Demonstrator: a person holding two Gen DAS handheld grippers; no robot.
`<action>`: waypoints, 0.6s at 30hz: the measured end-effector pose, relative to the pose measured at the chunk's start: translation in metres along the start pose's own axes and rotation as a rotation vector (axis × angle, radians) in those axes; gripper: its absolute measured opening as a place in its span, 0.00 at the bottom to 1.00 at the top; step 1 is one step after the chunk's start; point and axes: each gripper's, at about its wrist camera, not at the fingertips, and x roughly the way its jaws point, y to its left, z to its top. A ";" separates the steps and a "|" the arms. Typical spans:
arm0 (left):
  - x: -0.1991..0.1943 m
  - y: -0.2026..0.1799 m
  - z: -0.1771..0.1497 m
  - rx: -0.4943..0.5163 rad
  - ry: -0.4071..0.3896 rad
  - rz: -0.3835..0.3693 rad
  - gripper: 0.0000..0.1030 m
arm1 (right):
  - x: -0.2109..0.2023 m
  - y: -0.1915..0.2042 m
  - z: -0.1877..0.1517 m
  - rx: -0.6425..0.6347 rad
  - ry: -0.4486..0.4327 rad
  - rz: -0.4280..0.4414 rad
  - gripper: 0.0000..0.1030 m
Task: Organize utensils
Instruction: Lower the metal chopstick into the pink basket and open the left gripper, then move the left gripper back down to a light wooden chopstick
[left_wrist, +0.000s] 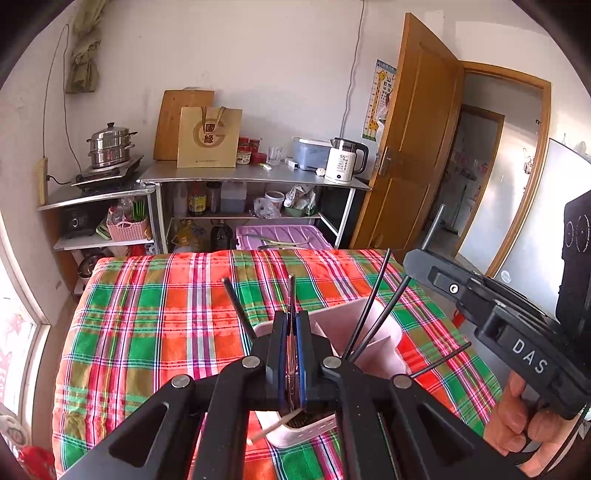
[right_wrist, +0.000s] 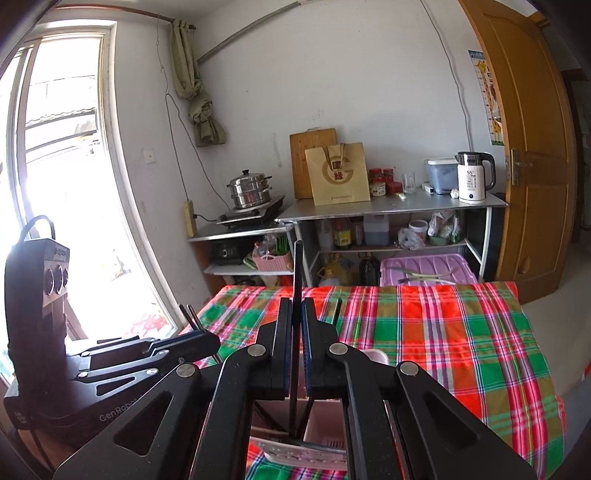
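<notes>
The left tool (left_wrist: 291, 325) sits low over the bench with the bright red, green and pink checked cloth (left_wrist: 155, 314); its two black fingers with blue pads (left_wrist: 302, 354) are almost closed, pinching a thin dark stick, a chopstick (left_wrist: 291, 291), that pokes up between them; just under and behind this tool stands the pale pink plastic utensil holder (left_wrist: 373, 332) on the cloth; more thin black chopsticks (left_wrist: 373, 302) lean out of the holder to the right, and another one (left_wrist: 238, 306) leans to the left; a light wooden stick (left_wrist: 275, 426) lies at the holder's near edge; further right is the right tool's black body, held by a bare hand (left_wrist: 517, 417).

From the right wrist camera, the left tool shows at the far left by the window; in the middle the right tool (right_wrist: 297, 325) is also nearly closed, gripping one long black chopstick (right_wrist: 297, 266) that stands almost straight up; its lower end goes down into the pink holder (right_wrist: 325, 424); the checked cloth (right_wrist: 443, 332) spreads to the right; behind it stands a metal shelf with a white kettle (right_wrist: 472, 177).
</notes>
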 end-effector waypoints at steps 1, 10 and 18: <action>0.002 0.001 -0.001 0.000 0.008 0.001 0.04 | 0.002 -0.001 -0.004 -0.001 0.015 0.000 0.05; 0.007 0.005 -0.014 -0.008 0.049 0.012 0.10 | 0.002 -0.003 -0.019 -0.028 0.092 0.008 0.09; -0.049 -0.004 -0.006 -0.020 -0.057 0.044 0.19 | -0.045 -0.007 -0.017 -0.030 0.025 0.017 0.14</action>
